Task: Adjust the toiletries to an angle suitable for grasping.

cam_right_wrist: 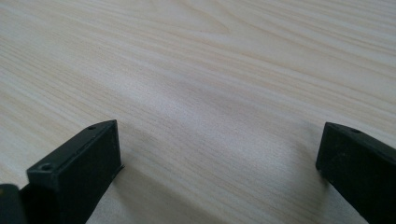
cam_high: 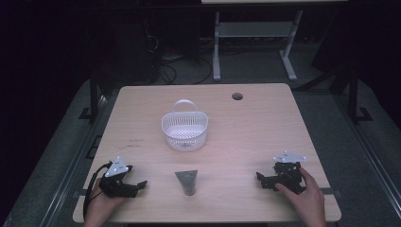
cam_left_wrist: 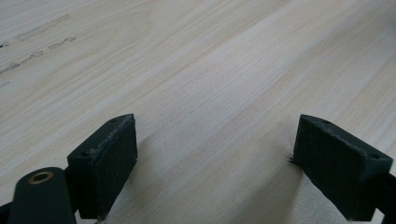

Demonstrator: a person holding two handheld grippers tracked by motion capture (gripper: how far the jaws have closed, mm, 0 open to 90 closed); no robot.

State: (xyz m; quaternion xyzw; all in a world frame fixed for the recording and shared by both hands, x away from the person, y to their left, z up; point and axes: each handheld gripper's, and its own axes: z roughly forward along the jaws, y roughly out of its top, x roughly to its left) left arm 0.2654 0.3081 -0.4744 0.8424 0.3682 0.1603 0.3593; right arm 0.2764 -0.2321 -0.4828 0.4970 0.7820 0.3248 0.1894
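High view, left claw (cam_high: pixel 137 184) and right claw (cam_high: pixel 261 178) both spread, flanking grey pouch (cam_high: pixel 187 180), table (cam_high: pixel 265 127).

Dark wedge-shaped object (cam_high: pixel 187 182): identity too small to tell.

room: dim, dark at the edges | surface (cam_high: pixel 265 137): pale wood grain, round cable hole (cam_high: pixel 237 96) near far right corner | floor (cam_high: pixel 331 118): grey, metal rails along both sides | behind: white-legged desk frame (cam_high: pixel 255 33), tangled cables (cam_high: pixel 165 64) on the floor | light: falls mainly on the surface
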